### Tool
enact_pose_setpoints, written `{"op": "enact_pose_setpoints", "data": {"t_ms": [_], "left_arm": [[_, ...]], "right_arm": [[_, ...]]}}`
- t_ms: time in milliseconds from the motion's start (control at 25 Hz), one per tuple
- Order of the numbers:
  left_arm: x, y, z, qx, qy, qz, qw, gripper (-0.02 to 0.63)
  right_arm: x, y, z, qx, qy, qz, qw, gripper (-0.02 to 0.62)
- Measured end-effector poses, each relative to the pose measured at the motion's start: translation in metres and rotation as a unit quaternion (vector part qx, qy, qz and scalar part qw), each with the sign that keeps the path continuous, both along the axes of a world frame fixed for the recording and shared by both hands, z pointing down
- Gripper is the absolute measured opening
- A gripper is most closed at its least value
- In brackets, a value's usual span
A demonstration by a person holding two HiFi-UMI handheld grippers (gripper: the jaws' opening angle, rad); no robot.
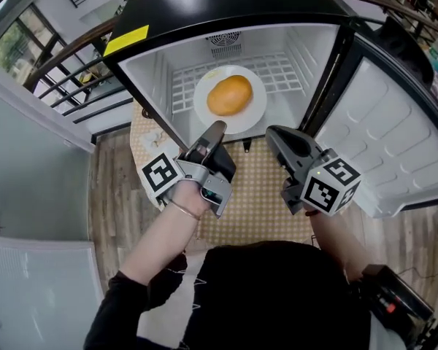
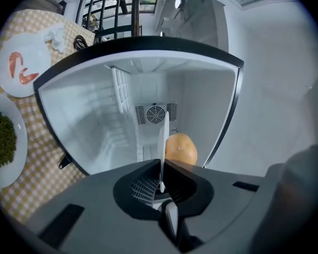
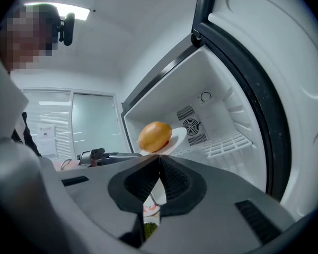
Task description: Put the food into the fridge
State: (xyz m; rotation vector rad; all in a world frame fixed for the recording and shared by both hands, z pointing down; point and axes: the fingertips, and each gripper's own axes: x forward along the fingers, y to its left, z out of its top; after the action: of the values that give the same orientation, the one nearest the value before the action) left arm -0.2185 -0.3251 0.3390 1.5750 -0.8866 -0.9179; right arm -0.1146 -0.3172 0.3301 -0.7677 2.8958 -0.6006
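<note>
At centre, our left gripper [image 1: 214, 130] pinches the round white plate [image 1: 258, 102] by its rim, smooth golden food [image 1: 230, 95] aboard; right gripper [image 1: 274, 133] closed, empty.

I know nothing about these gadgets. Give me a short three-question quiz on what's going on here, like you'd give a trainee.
1. Which tool grips the plate with the bun?
2. True or false: the fridge door stands open.
3. On the table, the dish beside the greens holds: A shrimp, B eggs, C bread.
Key: 1 the left tool, by the rim; 2 true; 3 A.
</note>
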Motion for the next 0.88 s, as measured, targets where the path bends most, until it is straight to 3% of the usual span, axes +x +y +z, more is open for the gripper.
{"op": "enact_pose_setpoints", "data": {"t_ms": [280,720,880], "left_arm": [[-0.005,-0.045,-0.001,0.000,0.003,0.012,0.9999,0.020],[-0.016,-0.084,0.023,-0.032,-0.031,0.006,0.9990,0.021],[-0.017,-0.094,0.031,-0.044,-0.033,0.004,0.9985,0.021]], "right_arm": [[-0.003,-0.020,-0.004,-0.003,-0.006,0.023,1.000,0.015],[0.011,-0.026,0.010,-0.025,-0.001,0.067,0.997,0.015],[0.010,-0.021,0.015,-0.007,0.033,0.067,0.997,0.016]]}}
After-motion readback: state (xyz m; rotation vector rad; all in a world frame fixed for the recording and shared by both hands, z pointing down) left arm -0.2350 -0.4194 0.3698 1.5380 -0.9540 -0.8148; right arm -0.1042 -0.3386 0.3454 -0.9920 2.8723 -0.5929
